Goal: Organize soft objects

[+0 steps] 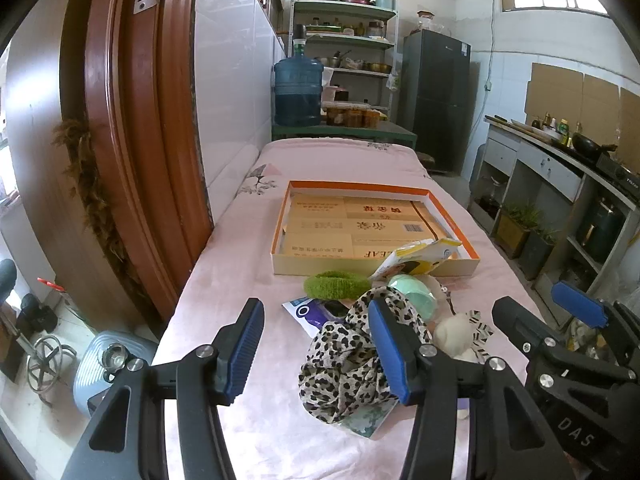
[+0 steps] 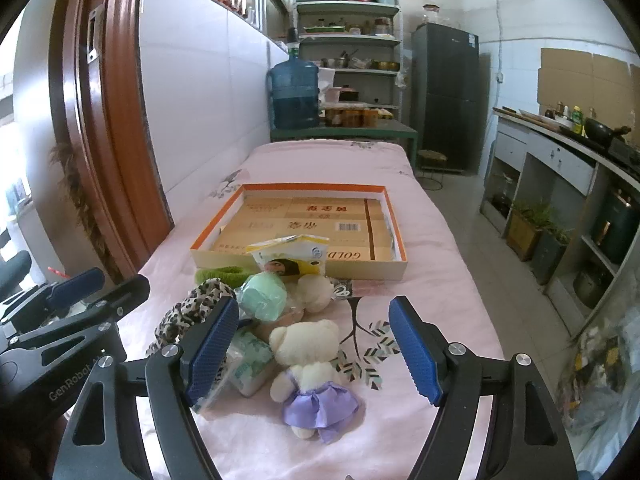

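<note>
Nearest, left tongs (image 1: 316,356) with blue pads apart, hovering over pink sheet (image 1: 248,280), nothing clamped; leopard-print cloth (image 1: 352,364) just beyond, partly behind right-hand pad. Right tongs (image 2: 312,352) spread wide, gripping nothing, white teddy bear in purple skirt (image 2: 308,364) lying on sheet in line with the gap, untouched by either pad.

Beside bear on left, wrapped pale-green packet (image 2: 248,360), partly hidden by left pad. Farther off, mint-green round soft thing (image 2: 262,292) in clear wrap, cream plush ball (image 2: 316,286) just right of it, touching or nearly so. Green fuzzy ring (image 1: 336,282) flat on sheet, close against near wall of box. Yellow packet (image 2: 292,258) leaning over that near wall, half in, half out. Purple-and-white packet (image 1: 308,312) peeking out beneath leopard cloth, on left.

Shallow orange-rimmed box (image 1: 280,220) far of the heap, at middle of bed, floored with tan printed cardboard, otherwise holding only yellow packet's upper end.

Brown wooden door frame (image 1: 132,140) at far left. Blue water jug (image 1: 298,92) on green desk (image 1: 400,130) past bed's far end, shelving (image 1: 348,36) behind, dark fridge (image 1: 436,100) right of that. Grey kitchen desk (image 2: 560,152) with wok along right wall.
</note>
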`<state>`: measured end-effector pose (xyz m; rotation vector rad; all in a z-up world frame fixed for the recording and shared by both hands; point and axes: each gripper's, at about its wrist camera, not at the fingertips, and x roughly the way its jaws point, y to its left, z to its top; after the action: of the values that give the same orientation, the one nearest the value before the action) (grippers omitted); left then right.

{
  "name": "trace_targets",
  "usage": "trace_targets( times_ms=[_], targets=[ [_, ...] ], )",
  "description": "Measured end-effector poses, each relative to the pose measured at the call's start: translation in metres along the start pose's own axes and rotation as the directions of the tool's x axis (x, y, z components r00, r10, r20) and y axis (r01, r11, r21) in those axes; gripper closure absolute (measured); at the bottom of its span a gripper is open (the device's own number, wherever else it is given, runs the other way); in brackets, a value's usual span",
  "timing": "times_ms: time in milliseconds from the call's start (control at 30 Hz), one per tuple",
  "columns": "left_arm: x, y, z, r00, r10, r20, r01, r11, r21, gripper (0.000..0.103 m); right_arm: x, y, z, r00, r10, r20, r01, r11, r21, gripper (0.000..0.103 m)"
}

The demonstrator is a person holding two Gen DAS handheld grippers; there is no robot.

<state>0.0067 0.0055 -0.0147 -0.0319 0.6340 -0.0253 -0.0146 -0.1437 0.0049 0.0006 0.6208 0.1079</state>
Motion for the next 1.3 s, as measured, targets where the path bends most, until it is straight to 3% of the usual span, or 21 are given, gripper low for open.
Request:
trace_targets(
  times_ms=[1300],
  targets=[
    [0.0026, 0.0012, -0.0014, 1.000, -0.004, -0.009, 0.004, 1.000, -0.004, 0.048, 0.0078, 0.0044, -0.0012, 1.000, 0.014, -0.023, -0.014, 1.000, -0.010, 0.024]
  ],
)
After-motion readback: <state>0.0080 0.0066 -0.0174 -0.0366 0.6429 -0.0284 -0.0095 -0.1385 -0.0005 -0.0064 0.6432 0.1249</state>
